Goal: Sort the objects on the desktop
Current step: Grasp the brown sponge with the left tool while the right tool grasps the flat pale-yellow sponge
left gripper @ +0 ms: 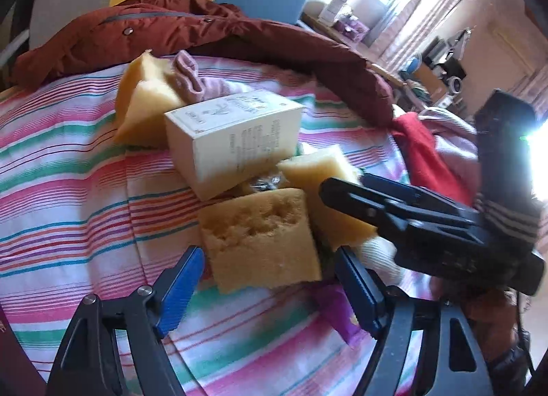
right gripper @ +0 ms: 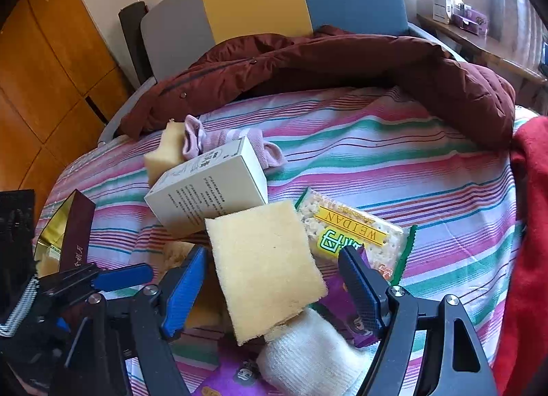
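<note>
My left hand-held gripper (left gripper: 267, 288) is spread wide, the pitted sponge (left gripper: 260, 238) between its blue pads without contact. Behind it lies the white carton (left gripper: 233, 139) (printed side up), mid-way across the striped bedsheet (left gripper: 68, 173), leaning on another sponge (left gripper: 144, 101). My right hand-held gripper (right gripper: 272, 288) also gapes, the smooth sponge (right gripper: 267, 265) between its fingers, overlapping the cracker packet (right gripper: 356, 231). A maroon jacket (right gripper: 342, 63) lines the far edge.

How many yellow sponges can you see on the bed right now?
3. A pitted sponge lies between the open left gripper fingers, a smooth sponge between the right gripper fingers, a far sponge behind the white box. Clutter may hide more.
</note>
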Demonstrator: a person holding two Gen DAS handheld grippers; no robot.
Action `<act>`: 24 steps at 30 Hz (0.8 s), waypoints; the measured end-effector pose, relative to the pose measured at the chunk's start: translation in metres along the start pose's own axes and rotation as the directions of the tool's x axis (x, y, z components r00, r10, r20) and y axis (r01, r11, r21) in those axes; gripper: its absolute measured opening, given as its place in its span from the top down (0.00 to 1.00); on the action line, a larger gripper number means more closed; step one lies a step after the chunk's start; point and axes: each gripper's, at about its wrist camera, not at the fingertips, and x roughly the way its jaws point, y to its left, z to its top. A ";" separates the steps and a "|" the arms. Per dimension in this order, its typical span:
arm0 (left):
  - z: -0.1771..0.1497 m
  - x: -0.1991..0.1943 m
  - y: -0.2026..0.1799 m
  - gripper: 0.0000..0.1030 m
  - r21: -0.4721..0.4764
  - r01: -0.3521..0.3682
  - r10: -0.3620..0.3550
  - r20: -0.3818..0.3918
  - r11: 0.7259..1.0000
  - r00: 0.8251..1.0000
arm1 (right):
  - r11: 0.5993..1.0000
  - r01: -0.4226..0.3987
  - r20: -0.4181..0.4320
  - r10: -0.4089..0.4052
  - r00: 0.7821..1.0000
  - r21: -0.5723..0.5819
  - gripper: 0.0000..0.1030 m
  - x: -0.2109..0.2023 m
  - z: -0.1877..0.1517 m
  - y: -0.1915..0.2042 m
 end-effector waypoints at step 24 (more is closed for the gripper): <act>-0.041 -0.094 0.019 0.45 0.014 -0.104 0.100 0.158 0.994 0.982 | 0.993 -0.002 0.015 0.004 1.000 -0.117 0.45 -0.003 -0.006 0.021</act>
